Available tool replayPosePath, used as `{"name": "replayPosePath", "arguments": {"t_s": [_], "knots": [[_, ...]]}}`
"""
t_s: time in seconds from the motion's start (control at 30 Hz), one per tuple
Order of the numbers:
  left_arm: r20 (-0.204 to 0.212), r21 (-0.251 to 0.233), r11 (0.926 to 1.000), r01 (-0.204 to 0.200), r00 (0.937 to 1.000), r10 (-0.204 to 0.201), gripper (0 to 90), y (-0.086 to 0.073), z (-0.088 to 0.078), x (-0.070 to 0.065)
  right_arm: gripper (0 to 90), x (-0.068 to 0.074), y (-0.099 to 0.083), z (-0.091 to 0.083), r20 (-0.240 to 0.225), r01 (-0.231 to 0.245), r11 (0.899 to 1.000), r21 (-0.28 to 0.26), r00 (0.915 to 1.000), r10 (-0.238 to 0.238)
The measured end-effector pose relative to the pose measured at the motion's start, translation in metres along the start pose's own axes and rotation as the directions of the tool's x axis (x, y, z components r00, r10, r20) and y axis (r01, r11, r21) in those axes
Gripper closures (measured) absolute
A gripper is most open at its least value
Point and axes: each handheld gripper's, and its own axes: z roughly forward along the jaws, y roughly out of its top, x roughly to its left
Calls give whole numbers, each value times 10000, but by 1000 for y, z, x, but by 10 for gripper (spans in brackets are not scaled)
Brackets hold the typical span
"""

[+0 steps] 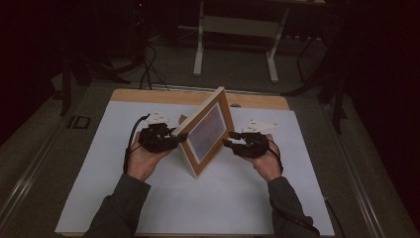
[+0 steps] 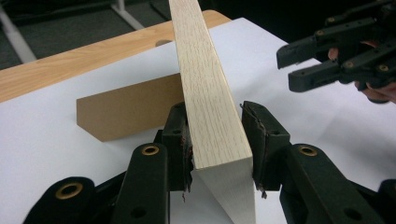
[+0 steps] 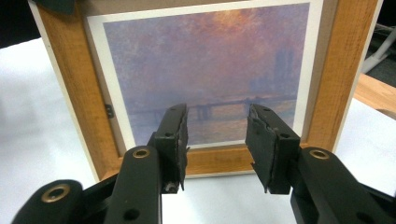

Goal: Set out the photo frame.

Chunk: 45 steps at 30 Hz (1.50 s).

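A wooden picture frame (image 1: 208,131) with a purple, hazy print (image 3: 205,65) stands upright near the middle of the white mat, propped on its brown back stand (image 2: 126,109). My left gripper (image 1: 179,138) is at the frame's left side. In the left gripper view its pads press on both faces of the frame's light wood edge (image 2: 205,93), so the left gripper (image 2: 215,140) is shut on it. My right gripper (image 1: 229,140) hovers just in front of the print, and the right gripper (image 3: 215,135) is open with nothing between its fingers. The left gripper view also catches that right gripper (image 2: 289,67) beyond the frame.
The white mat (image 1: 148,198) covers a wooden table whose bare far edge (image 1: 148,95) shows behind the frame. Beyond the table stand white desk legs (image 1: 199,49), and dark cables (image 1: 147,69) lie on the floor.
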Motion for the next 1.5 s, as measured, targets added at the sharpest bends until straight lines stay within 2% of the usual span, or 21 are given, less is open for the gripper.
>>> {"name": "replayPosePath", "arguments": {"t_s": [0.1, 0.33, 0.57, 0.8, 1.03, 1.3, 1.5], "knots": [[150, 7, 10000, -77, 9999, 77, 654, -1, -1, 3, 577, 0, 1, -1, 33, 21, 10000, 3, 10000, -21], [796, 0, 9997, -245, 9965, 244, 656, -2, -6, 18, 576, -7, 5, -4, 200, 63, 10000, 4, 9998, -63], [1183, -15, 9999, -134, 9929, 135, 676, -3, -10, 33, 576, -15, 10, -8, 429, -52, 10000, -66, 9991, 55], [1424, 27, 9996, -292, 9894, 285, 677, -1, -9, 42, 575, -21, 16, -6, 559, -107, 9999, -79, 9984, 112], [1598, 0, 9988, -492, 9860, 485, 675, -1, -9, 47, 576, -25, 21, 2, 714, -35, 9999, 126, 9974, 26], [1756, 22, 9979, -640, 9825, 626, 674, 0, -9, 53, 572, -30, 25, 10, 831, -175, 9997, 144, 9964, 163], [1913, 50, 9982, -603, 9798, 582, 678, 1, -9, 57, 554, -36, 24, 11, 905, -404, 9992, 0, 9951, 403]]}}
